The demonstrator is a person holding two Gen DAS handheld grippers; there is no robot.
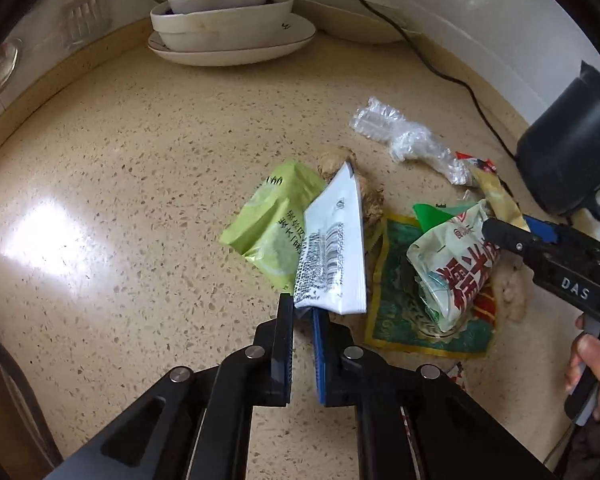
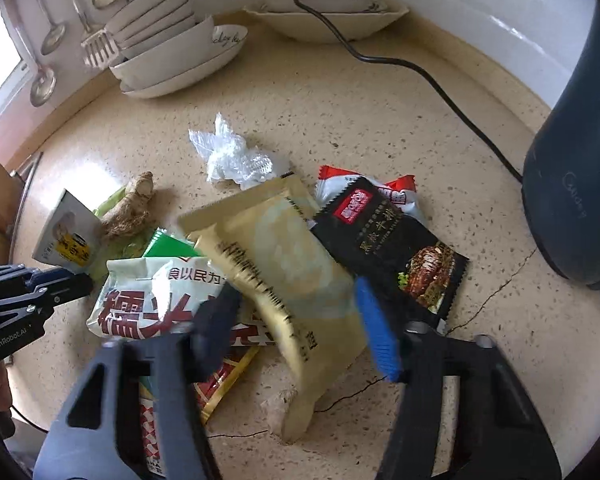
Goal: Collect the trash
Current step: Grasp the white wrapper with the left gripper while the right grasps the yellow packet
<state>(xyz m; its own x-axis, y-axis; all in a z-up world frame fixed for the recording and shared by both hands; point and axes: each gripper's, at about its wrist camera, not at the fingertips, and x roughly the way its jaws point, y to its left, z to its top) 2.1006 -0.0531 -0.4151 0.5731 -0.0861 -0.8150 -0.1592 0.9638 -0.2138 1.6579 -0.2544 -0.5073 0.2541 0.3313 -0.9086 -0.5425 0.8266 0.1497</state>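
A: How is the left gripper [image 1: 303,307] posed?

B: It is angled steeply down from the lower centre of its view; the jaws are pinched shut on the lower edge of a white barcode sachet [image 1: 334,248], which is held upright over a green packet [image 1: 272,224].

A: And the right gripper [image 2: 300,320]?

B: It is pointed down at the litter heap, jaws half apart. A tan pouch [image 2: 284,264] is seen between the fingers; whether it is pressed cannot be told.
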